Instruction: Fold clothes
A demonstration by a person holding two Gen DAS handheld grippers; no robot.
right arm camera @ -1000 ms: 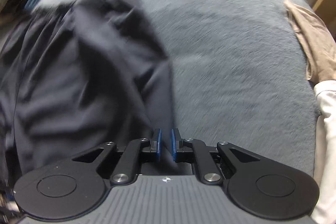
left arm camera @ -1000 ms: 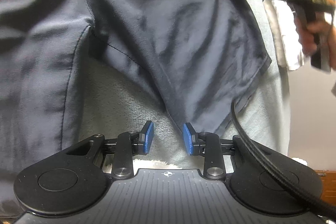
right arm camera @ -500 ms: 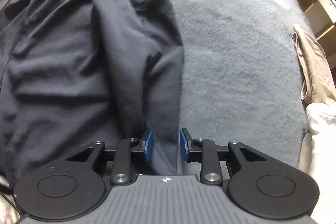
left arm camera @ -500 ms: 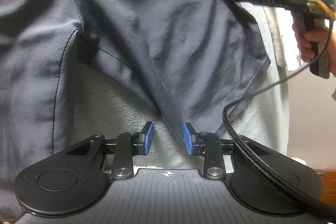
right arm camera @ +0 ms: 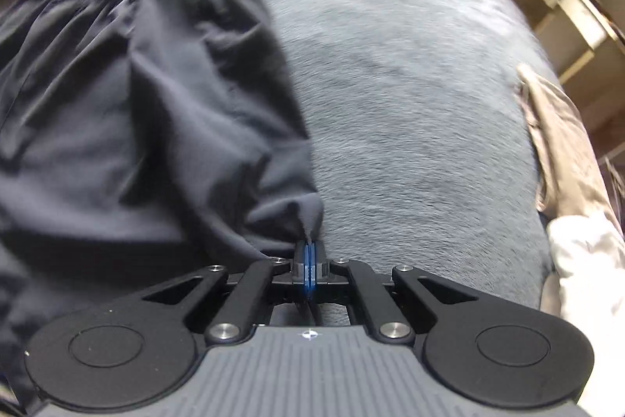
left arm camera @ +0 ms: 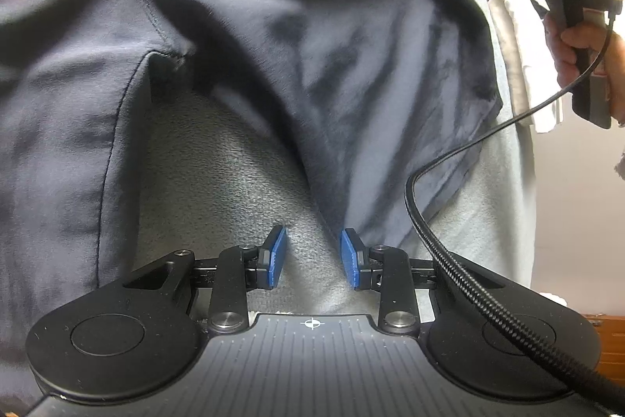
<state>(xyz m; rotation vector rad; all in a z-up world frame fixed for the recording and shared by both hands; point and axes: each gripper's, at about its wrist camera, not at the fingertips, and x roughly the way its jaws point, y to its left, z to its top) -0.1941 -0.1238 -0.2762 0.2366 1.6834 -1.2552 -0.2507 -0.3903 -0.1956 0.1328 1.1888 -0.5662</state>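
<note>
The dark shorts [right arm camera: 148, 127] lay spread on a grey blanket [right arm camera: 410, 104], filling the left half of the right wrist frame. The right tool [right arm camera: 308, 262] had just closed its jaws, pinching the shorts' lower right corner. The left tool [left arm camera: 312, 258] stood partly open over bare blanket — nothing between its pads. Beige and white clothes [right arm camera: 566, 182] lay at the right edge.

Right gripper [right arm camera: 309, 253]: jaws just closed, blue pads pinching a corner of the dark navy garment [right arm camera: 136, 127]. Garment: crumpled, lying left on grey fleece blanket [right arm camera: 410, 96]. Tan cloth [right arm camera: 562, 143] and white cloth [right arm camera: 586, 260]: right edge.
</note>
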